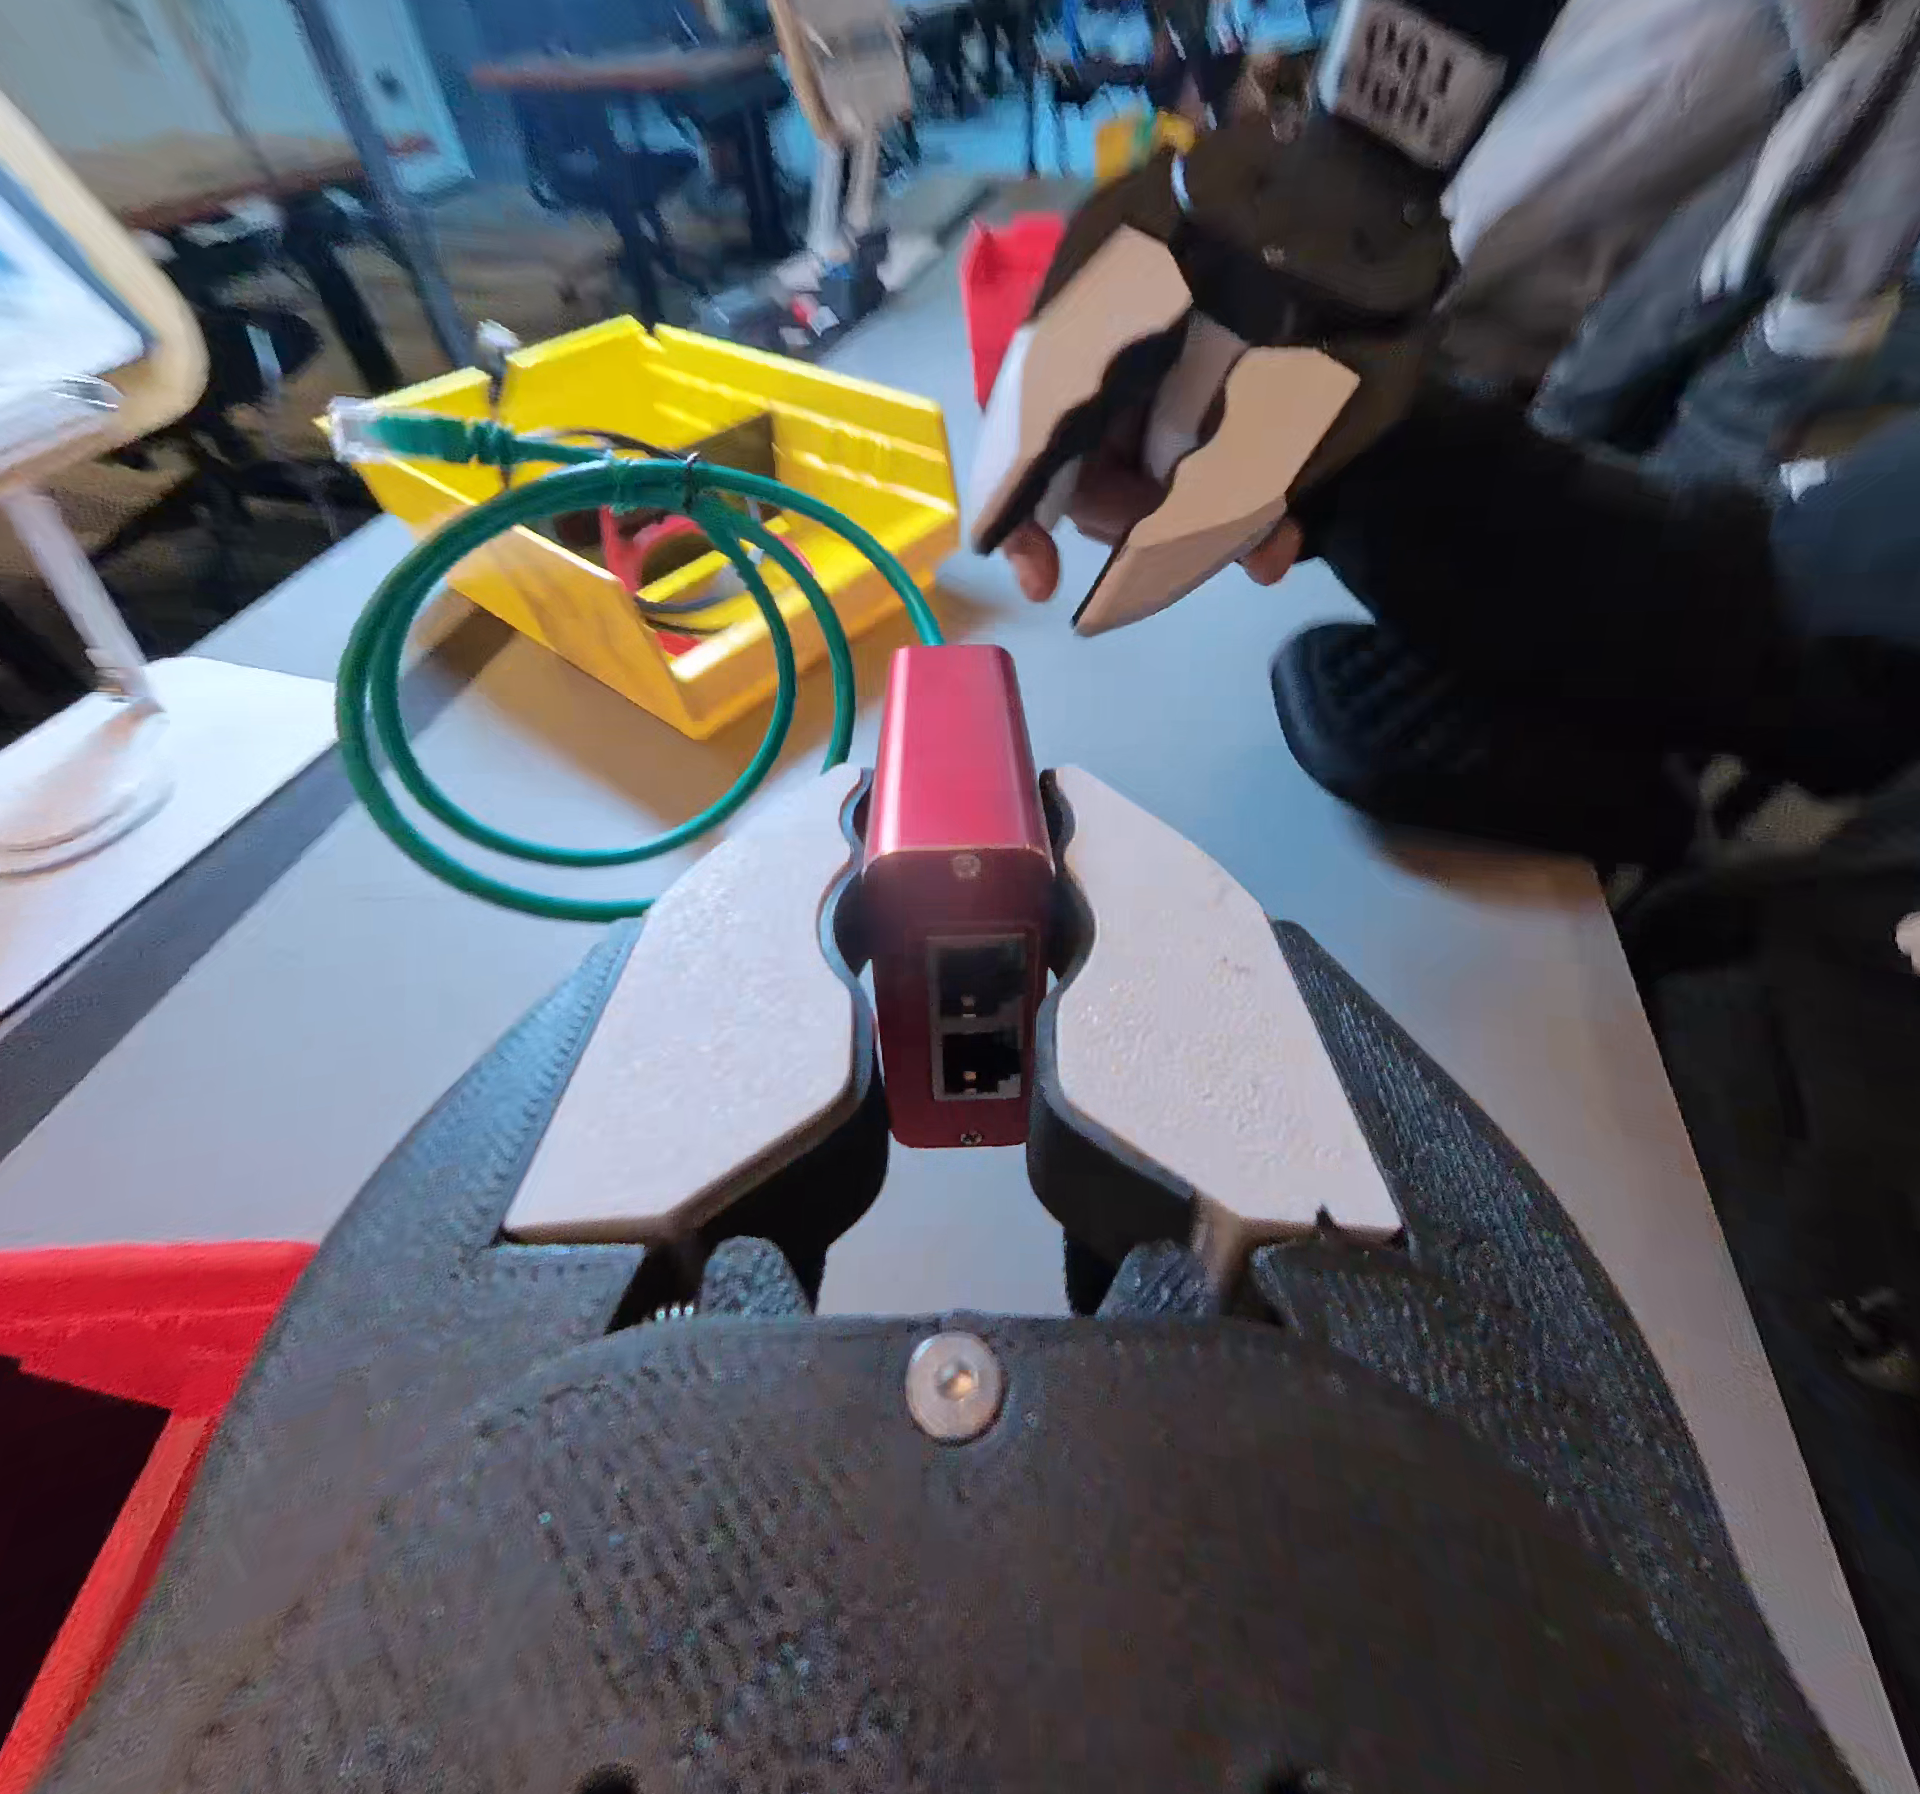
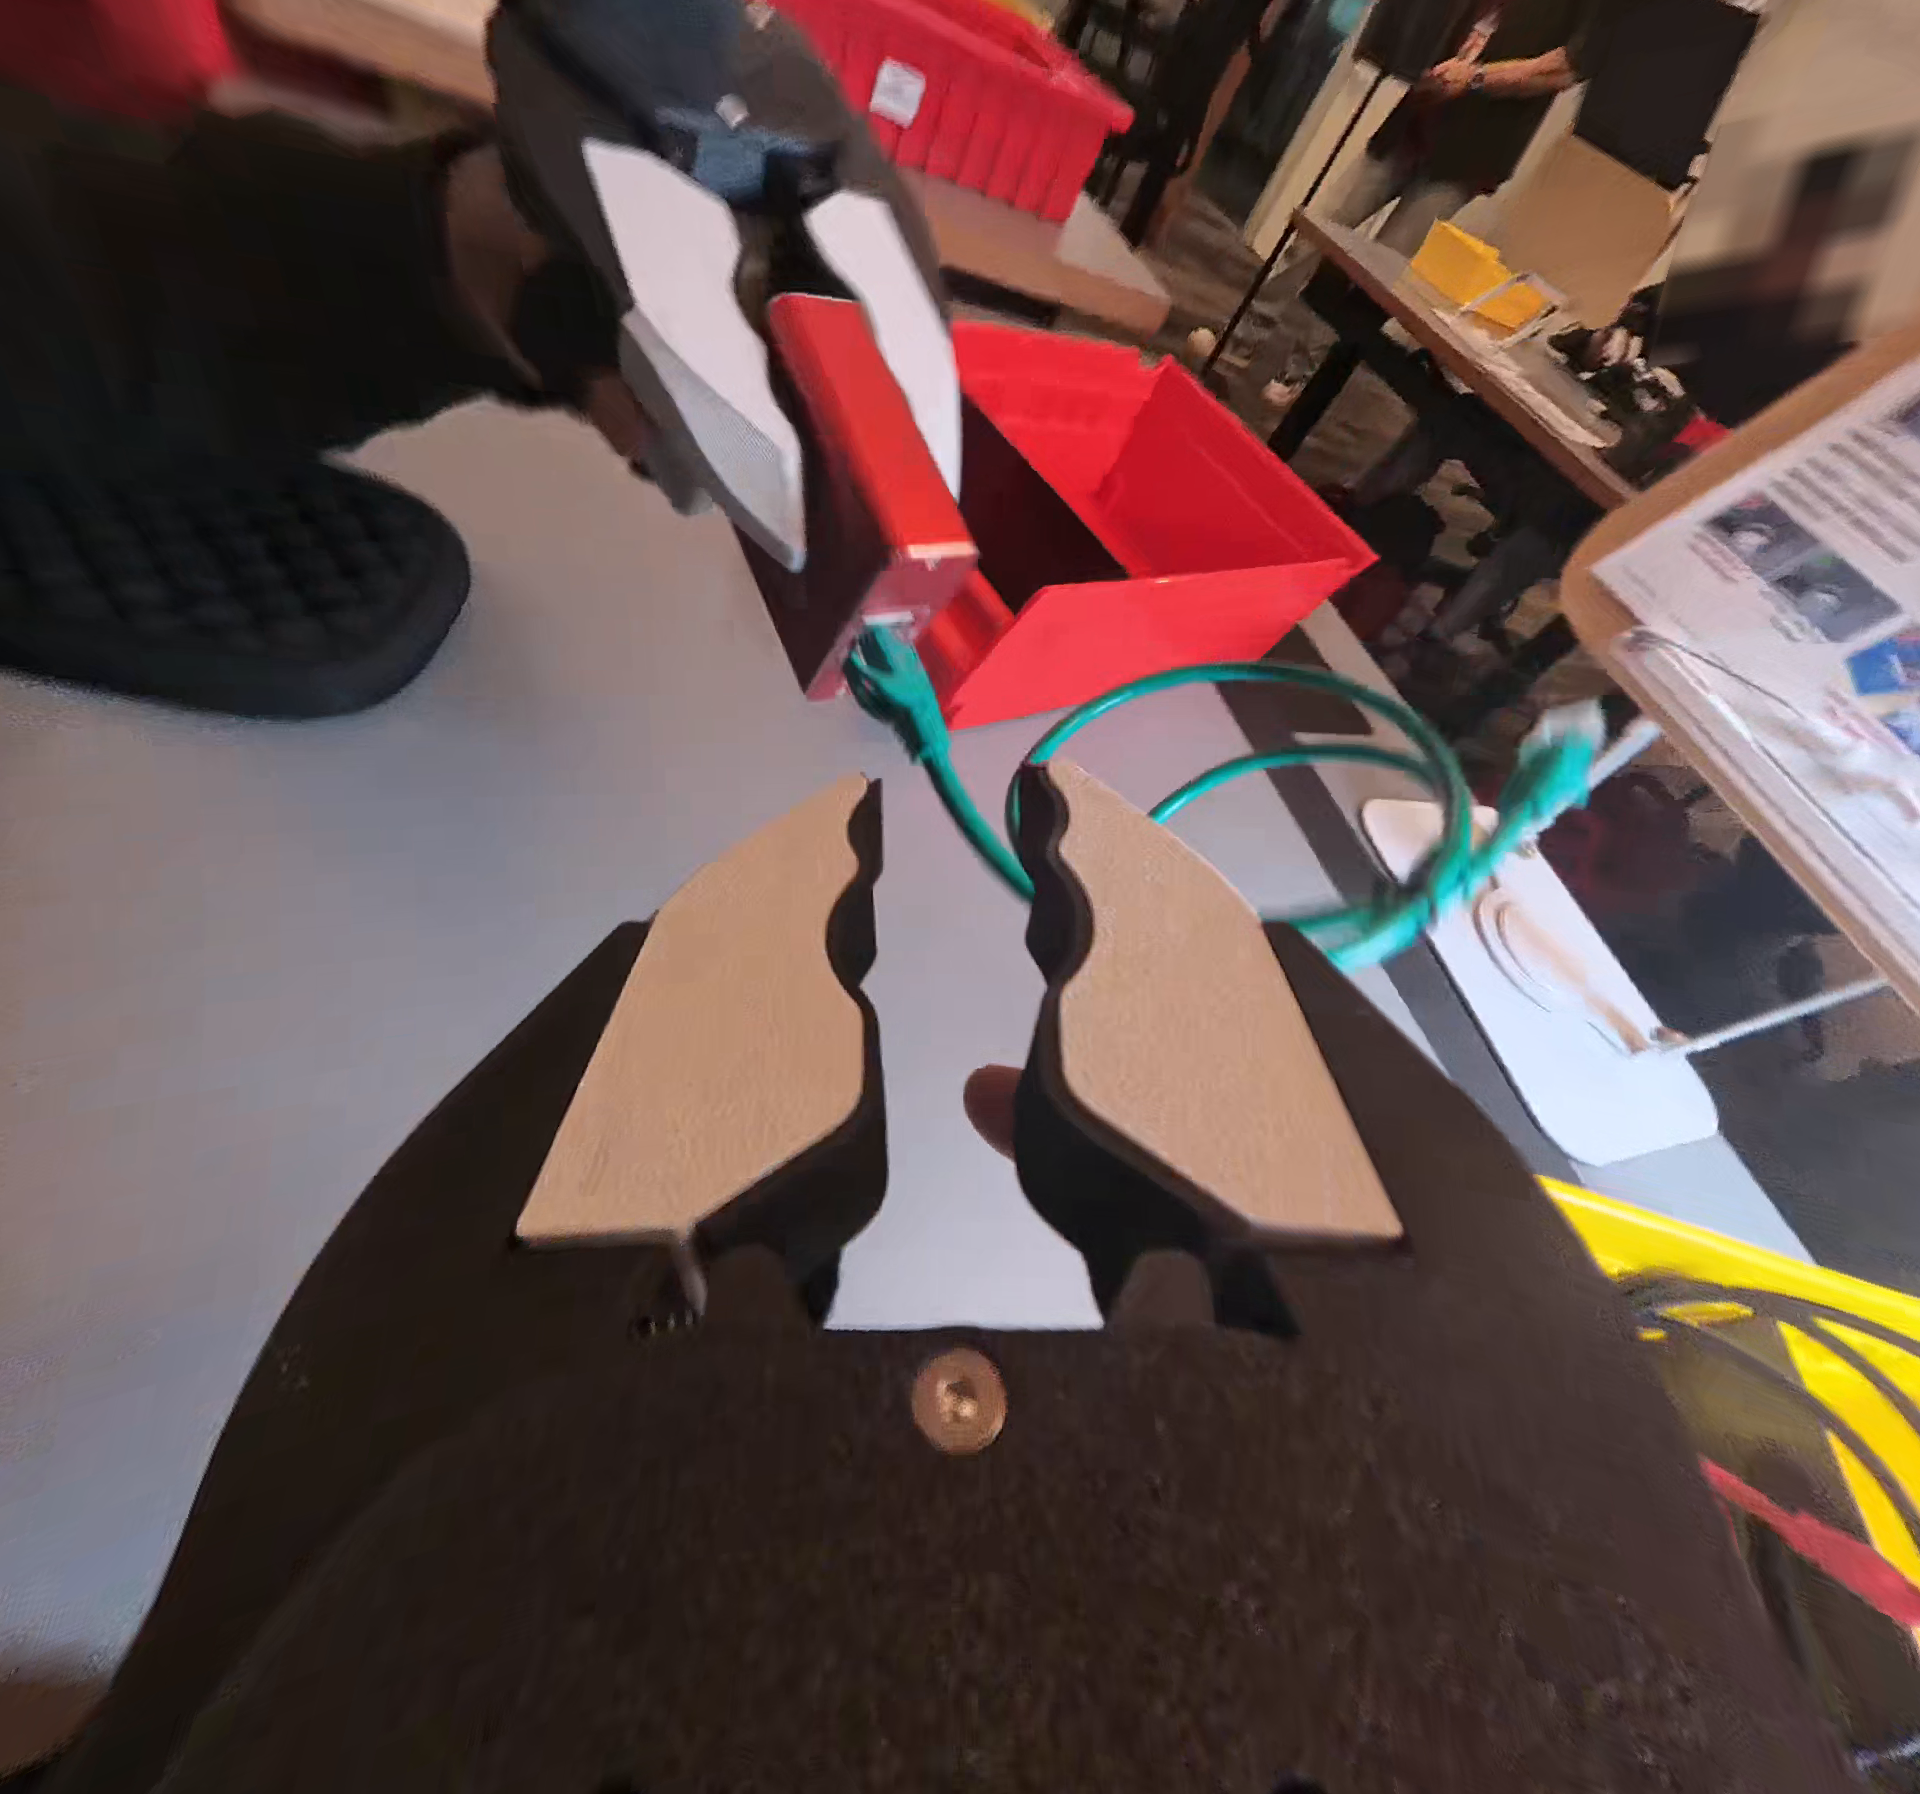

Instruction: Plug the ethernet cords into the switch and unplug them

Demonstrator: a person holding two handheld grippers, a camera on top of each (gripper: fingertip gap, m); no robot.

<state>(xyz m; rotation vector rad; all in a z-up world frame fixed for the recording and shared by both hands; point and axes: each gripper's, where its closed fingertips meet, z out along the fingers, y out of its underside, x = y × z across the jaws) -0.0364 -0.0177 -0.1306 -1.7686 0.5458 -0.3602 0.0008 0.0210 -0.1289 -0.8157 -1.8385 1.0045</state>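
The left gripper [image 1: 954, 955] is clenching the red switch [image 1: 956, 871] between its two pale fingers [image 1: 717, 1027], holding it clear above the grey desk [image 1: 312, 996] with its long body pointing away from the camera. The right gripper [image 2: 948, 913] is hanging released, its fingers [image 2: 727, 1017] parted with nothing between them, although the green ethernet cord [image 2: 1351, 923] is passing just behind the right fingertip. One end of that cord is sitting in the far end of the switch, and the rest is looping out in a tied coil with its free clear plug [image 2: 1564, 731] dangling in the air to the right. The switch is looking like a small, rigid metal shell, light and probably smooth, so gripping its flat sides as now is likely the safest hold. The cord is looking light, springy and floppy; its moulded green boot [image 2: 904, 695] beside the port is likely the best place to pinch, since tugging the cable itself could strain the latch. The left wrist view is showing two empty ports [image 1: 977, 1017] on the near face, which the right wrist view is hiding. The right wrist view alone is showing the plugged connector. Farther out, a yellow bin [image 1: 727, 497] is sitting on the desk holding more cords, and a red bin [image 2: 1143, 539] is sitting behind the switch.
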